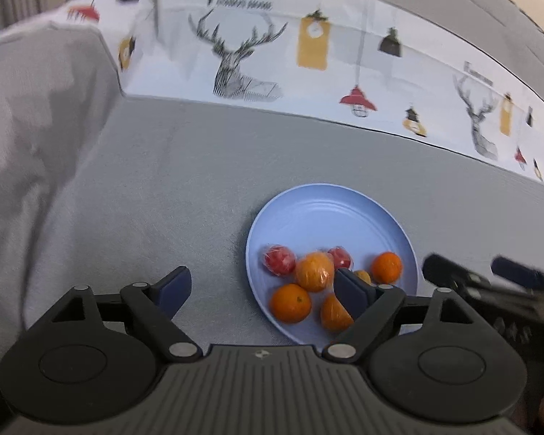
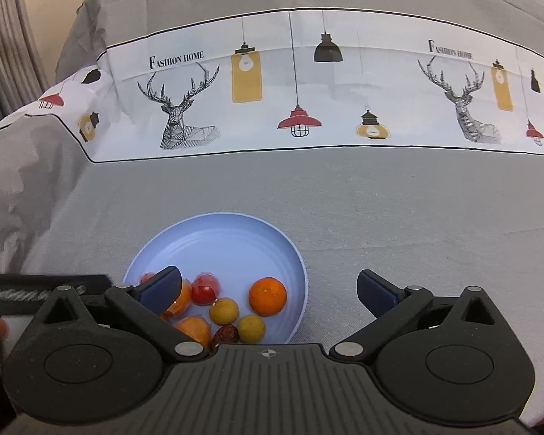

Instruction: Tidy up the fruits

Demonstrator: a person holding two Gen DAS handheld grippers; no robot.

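A light blue plate (image 1: 330,199) lies on the grey tablecloth and holds several fruits. Among them are a bare orange (image 1: 290,302), a plastic-wrapped orange (image 1: 314,271) and a wrapped red fruit (image 1: 279,259). My left gripper (image 1: 263,282) hangs open over the plate's left rim with nothing between its fingers. Its right finger hides part of the fruit. In the right wrist view the plate (image 2: 217,239) also shows an orange (image 2: 267,296), two small yellow fruits (image 2: 224,311) and a brown date (image 2: 226,335). My right gripper (image 2: 268,277) stands wide open and empty above the plate's near right side.
The grey tablecloth (image 2: 399,210) carries a white band (image 2: 308,83) printed with deer and lamps behind the plate. The cloth drapes off the table's left corner (image 1: 36,145). A pale curtain (image 2: 3,36) hangs at the far left.
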